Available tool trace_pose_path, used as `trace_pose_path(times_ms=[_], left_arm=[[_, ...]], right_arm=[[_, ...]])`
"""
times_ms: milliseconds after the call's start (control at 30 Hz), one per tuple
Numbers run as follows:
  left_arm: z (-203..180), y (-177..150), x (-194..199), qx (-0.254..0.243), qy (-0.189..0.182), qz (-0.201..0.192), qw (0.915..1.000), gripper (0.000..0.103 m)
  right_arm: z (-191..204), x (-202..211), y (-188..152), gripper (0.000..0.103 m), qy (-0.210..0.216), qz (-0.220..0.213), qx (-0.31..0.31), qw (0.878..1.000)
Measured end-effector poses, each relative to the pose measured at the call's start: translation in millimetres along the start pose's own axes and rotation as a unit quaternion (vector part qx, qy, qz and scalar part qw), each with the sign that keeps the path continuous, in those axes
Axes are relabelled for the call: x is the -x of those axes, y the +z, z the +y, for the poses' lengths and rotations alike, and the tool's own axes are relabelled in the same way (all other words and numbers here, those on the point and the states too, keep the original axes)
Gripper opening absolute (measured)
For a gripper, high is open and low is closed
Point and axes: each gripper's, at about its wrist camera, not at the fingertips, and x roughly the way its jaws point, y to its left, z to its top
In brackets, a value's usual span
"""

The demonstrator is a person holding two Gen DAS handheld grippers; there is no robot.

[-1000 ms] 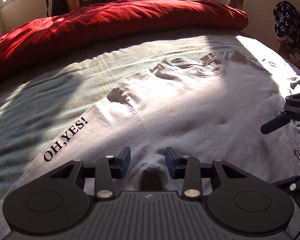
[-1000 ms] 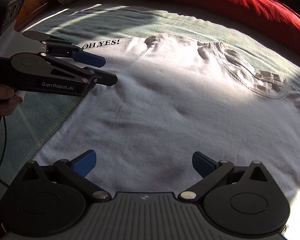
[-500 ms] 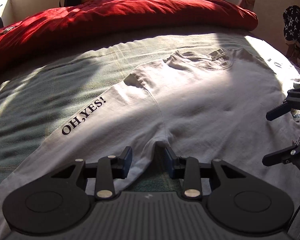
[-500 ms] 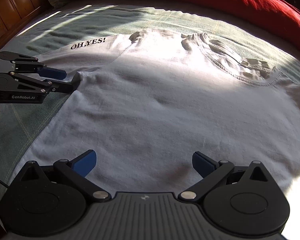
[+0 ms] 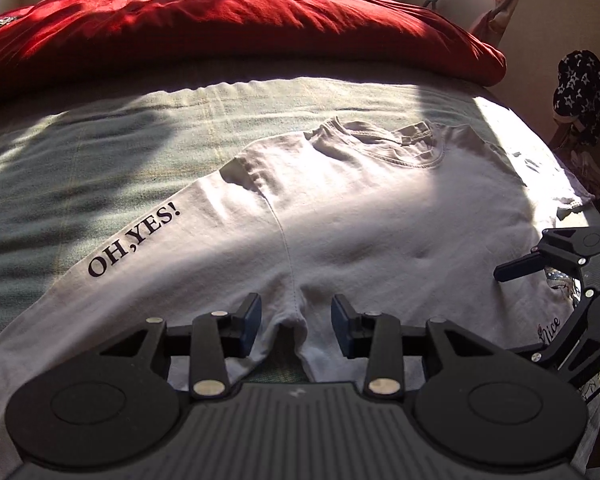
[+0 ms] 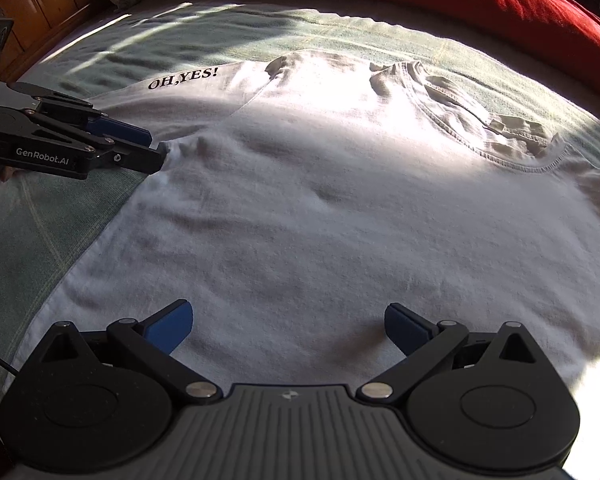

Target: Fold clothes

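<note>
A white long-sleeved T-shirt [image 5: 380, 216] lies flat on the bed, collar away from me, with "OH,YES!" printed on its left sleeve [image 5: 132, 244]. My left gripper [image 5: 297, 322] hovers at the armpit where that sleeve meets the body. Its jaws are opening, and the puckered armpit seam sits between the pads without being pressed. In the right wrist view the left gripper [image 6: 152, 148] reaches in from the left to the same pucker on the T-shirt [image 6: 340, 220]. My right gripper [image 6: 288, 326] stands wide open over the shirt's lower body, holding nothing. It also shows as the right gripper [image 5: 518, 312] at the edge.
A pale green bedspread [image 5: 100, 152] covers the bed under the shirt. A thick red duvet [image 5: 220, 24] is heaped along the far side. A wooden bed frame [image 6: 32, 4] stands at the upper left. A dark star-patterned garment [image 5: 584, 92] hangs at the right wall.
The left gripper drew back leftward from the shirt's body to the armpit edge and rose slightly. Its jaws stand a little wider. The right gripper kept still and open.
</note>
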Motion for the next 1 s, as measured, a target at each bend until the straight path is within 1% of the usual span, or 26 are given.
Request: trace_pose_path(times_ms=[67,100,133,200,233,300,367,433,500,633,667,733,767,833,867,933,1000], left_arm=[[-4,23,-6,-0.005,-0.016,-0.020,0.9996,0.045],[-6,35,-14,-0.006,-0.025,-0.026,0.9993,0.045],[-8,47,-23,-0.003,-0.032,-0.029,0.9991,0.045],[-11,68,-48,-0.001,-0.037,-0.019,0.9991,0.048],[-13,76,-61,-0.004,-0.028,-0.015,0.9995,0.048],[-12,85,-85,-0.006,-0.025,-0.006,0.9997,0.048],[-3,90,-108,0.015,-0.011,0.017,0.9997,0.048],[10,90,-125,0.035,0.008,0.030,0.9989,0.048],[18,94,-132,0.045,0.007,0.025,0.9986,0.050],[19,112,-133,0.047,0.038,0.017,0.9980,0.050],[19,116,-131,0.054,0.039,0.016,0.9977,0.049],[19,124,-125,0.068,0.039,0.013,0.9968,0.049],[14,126,-121,0.065,0.031,0.010,0.9974,0.049],[3,126,-115,0.056,0.014,0.007,0.9983,0.053],[-4,124,-116,0.056,0.001,0.016,0.9983,0.057],[-20,116,-124,0.049,-0.020,0.050,0.9973,0.057],[-30,108,-137,0.029,-0.015,0.068,0.9972,0.058]], right_arm=[[-4,0,1,0.103,-0.003,-0.002,-0.007,1.000],[-5,0,2,0.103,-0.003,-0.003,-0.010,1.000],[-6,0,2,0.103,-0.004,-0.004,-0.012,1.000],[-8,0,4,0.103,-0.005,-0.006,-0.018,1.000],[-9,1,4,0.103,-0.005,-0.007,-0.019,1.000],[-11,2,4,0.103,-0.008,-0.008,-0.020,1.000],[-13,5,2,0.103,-0.011,-0.010,-0.021,1.000],[-17,8,-1,0.103,-0.015,-0.013,-0.026,0.999],[-23,11,-3,0.103,-0.018,-0.016,-0.035,0.999],[-38,16,-8,0.103,-0.027,-0.021,-0.063,0.997],[-41,18,-9,0.103,-0.030,-0.023,-0.068,0.997],[-48,22,-11,0.103,-0.034,-0.026,-0.078,0.996],[-51,23,-11,0.103,-0.037,-0.028,-0.080,0.996],[-56,27,-13,0.103,-0.043,-0.032,-0.084,0.995],[-59,28,-14,0.103,-0.046,-0.034,-0.085,0.995],[-64,31,-17,0.103,-0.051,-0.038,-0.089,0.994],[-68,32,-21,0.103,-0.054,-0.038,-0.096,0.993]])
